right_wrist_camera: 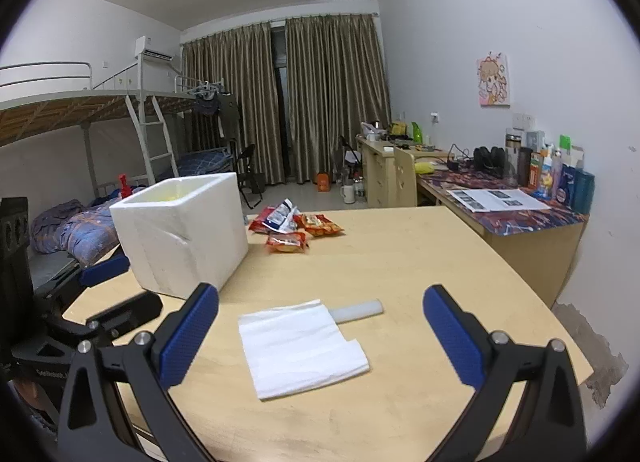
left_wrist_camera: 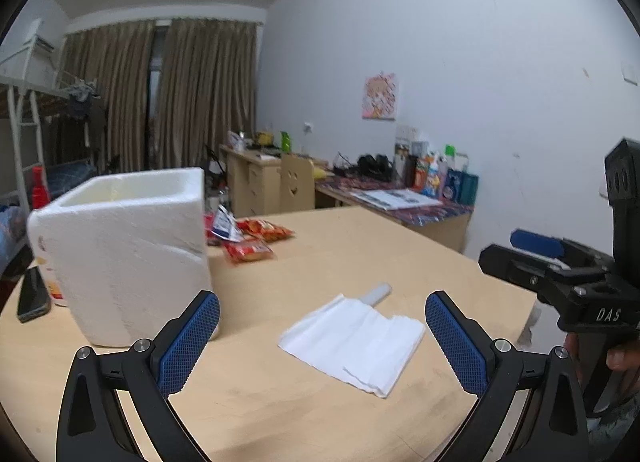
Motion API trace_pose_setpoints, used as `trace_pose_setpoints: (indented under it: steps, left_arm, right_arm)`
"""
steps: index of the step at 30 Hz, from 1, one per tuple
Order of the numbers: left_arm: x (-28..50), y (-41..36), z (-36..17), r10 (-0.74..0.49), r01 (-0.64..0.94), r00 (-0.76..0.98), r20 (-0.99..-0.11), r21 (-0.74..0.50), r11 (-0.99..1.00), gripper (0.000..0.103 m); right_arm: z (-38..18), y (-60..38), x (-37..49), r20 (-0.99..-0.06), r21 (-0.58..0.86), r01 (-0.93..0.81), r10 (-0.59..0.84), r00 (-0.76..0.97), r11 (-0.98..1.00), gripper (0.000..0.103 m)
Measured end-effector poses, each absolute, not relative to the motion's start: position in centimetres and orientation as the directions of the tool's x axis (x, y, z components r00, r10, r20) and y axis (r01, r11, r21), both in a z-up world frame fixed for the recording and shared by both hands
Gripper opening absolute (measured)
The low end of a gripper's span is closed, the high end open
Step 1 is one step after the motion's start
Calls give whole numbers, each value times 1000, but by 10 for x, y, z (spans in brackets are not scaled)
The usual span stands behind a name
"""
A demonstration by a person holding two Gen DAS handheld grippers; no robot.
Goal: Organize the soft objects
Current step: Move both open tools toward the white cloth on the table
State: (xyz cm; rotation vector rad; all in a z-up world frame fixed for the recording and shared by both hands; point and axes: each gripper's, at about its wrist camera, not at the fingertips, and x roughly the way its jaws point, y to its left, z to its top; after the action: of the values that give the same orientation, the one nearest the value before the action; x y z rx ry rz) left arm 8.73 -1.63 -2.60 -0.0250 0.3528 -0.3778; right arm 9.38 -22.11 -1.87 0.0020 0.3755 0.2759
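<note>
I see a matt pale wood table (right_wrist_camera: 400, 262), a rough white foam box (right_wrist_camera: 188, 230), a soft creased paper tissue (right_wrist_camera: 300, 346) and glossy red plastic snack packets (right_wrist_camera: 288, 240).

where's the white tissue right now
The white tissue lies flat on the wooden table, ahead of both open grippers, with the foam box to its left and a white tube touching its far edge.

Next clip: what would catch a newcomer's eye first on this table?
Probably the big white foam box, standing open-topped on the left part of the wooden table. Next, the flat white tissue in the near middle, its far edge overlapping a pale tube. Then the red snack packets just right of and beyond the box. Both tools, left and right, hang open over the tissue.
</note>
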Motion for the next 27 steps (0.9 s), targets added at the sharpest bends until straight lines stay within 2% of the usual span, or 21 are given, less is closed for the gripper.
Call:
trace_pose_setpoints:
  steps: [8, 27]
  left_arm:
    - [102, -42, -48, -408, 422, 815, -411, -63, 905, 103]
    - [170, -71, -90, -460, 434, 653, -602, -200, 878, 103]
  right_arm:
    - [-32, -235, 107, -415, 71, -248, 255, 873, 966, 103]
    - [-56, -261, 140, -480, 122, -244, 273, 834, 962, 103]
